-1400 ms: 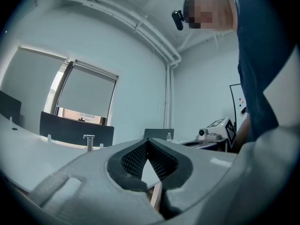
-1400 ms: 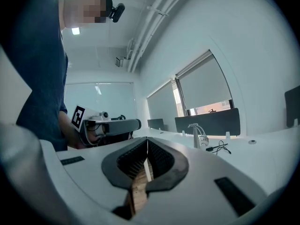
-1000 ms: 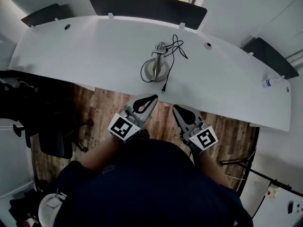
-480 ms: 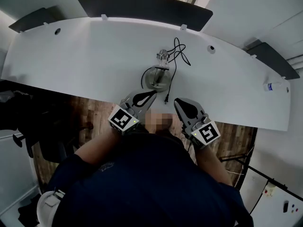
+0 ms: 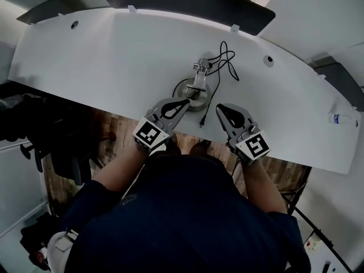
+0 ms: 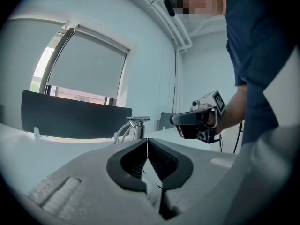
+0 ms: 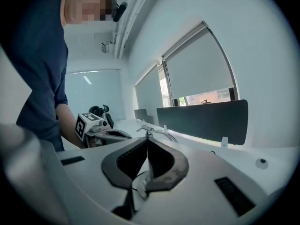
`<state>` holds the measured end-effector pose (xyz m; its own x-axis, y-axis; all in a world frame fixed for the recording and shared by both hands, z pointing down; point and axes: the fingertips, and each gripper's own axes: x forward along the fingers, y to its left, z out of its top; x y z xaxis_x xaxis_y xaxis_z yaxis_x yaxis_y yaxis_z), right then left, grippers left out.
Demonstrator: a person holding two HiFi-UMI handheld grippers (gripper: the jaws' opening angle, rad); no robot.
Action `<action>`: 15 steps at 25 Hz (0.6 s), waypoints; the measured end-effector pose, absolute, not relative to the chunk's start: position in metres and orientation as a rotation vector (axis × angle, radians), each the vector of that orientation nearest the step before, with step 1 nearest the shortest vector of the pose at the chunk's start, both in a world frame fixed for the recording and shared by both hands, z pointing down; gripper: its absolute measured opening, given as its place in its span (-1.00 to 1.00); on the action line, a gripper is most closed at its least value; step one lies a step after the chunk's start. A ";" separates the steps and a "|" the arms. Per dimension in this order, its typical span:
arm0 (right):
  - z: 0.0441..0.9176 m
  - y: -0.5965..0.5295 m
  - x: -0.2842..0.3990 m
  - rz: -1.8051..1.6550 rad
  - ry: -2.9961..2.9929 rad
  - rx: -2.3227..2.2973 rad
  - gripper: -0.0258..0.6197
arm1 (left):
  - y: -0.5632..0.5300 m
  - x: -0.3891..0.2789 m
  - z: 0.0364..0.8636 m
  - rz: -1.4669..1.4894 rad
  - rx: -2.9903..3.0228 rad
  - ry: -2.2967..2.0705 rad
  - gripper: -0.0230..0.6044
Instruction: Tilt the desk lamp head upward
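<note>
The desk lamp (image 5: 194,85) stands on the white desk (image 5: 108,53), close to the near edge and a little past the middle of the head view toward 12 o'clock. It has a round base and a shiny metal arm and head (image 5: 200,71) that look low and flat. Its black cord (image 5: 223,60) curls away toward 1 o'clock, and the loose plug (image 5: 201,123) lies at 5 o'clock from the base. The left gripper (image 5: 184,102) is at 7 o'clock from the lamp, with its tip very near the base. The right gripper (image 5: 220,108) is at 4 o'clock from the lamp, a bit farther off. Both point toward 12 o'clock. In the left gripper view (image 6: 147,141) the two jaws are pressed together with nothing between them, and the lamp (image 6: 134,125) shows just beyond them, not touched. In the right gripper view (image 7: 147,140) the jaws are closed and empty too, with the lamp (image 7: 151,130) ahead at 12 o'clock. So the step in hand looks like the reach: the person is bringing both grippers up to the lamp, and the head is not lifted yet. Next, one gripper will likely need to open its jaws and take the lamp head, then tip it up slowly. The other could press on the base so the lamp does not slide or fall over. A dark screen (image 5: 187,0) runs along the far side at 12 o'clock, and a small bottle (image 5: 340,119) lies far off at 3 o'clock.
</note>
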<state>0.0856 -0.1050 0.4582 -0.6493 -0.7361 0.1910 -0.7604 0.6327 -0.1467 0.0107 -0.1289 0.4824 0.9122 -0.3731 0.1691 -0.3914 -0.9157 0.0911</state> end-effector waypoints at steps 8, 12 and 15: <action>0.481 -0.141 0.094 0.329 -2.703 1.187 -0.88 | -0.143 0.017 0.506 0.263 2.941 -0.643 -0.90; 0.494 -0.148 0.091 0.310 -2.683 1.125 -0.87 | -0.145 0.019 0.511 0.280 2.957 -0.634 -0.81; 0.505 -0.155 0.092 0.296 -2.641 1.102 -0.72 | -0.147 0.021 0.508 0.268 2.960 -0.637 -0.68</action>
<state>0.0923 -0.1549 0.5054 -0.6769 -0.6640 0.3177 -0.7178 0.6910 -0.0852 0.0208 -0.1469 0.5083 0.8970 -0.3979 0.1926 -0.4159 -0.9073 0.0624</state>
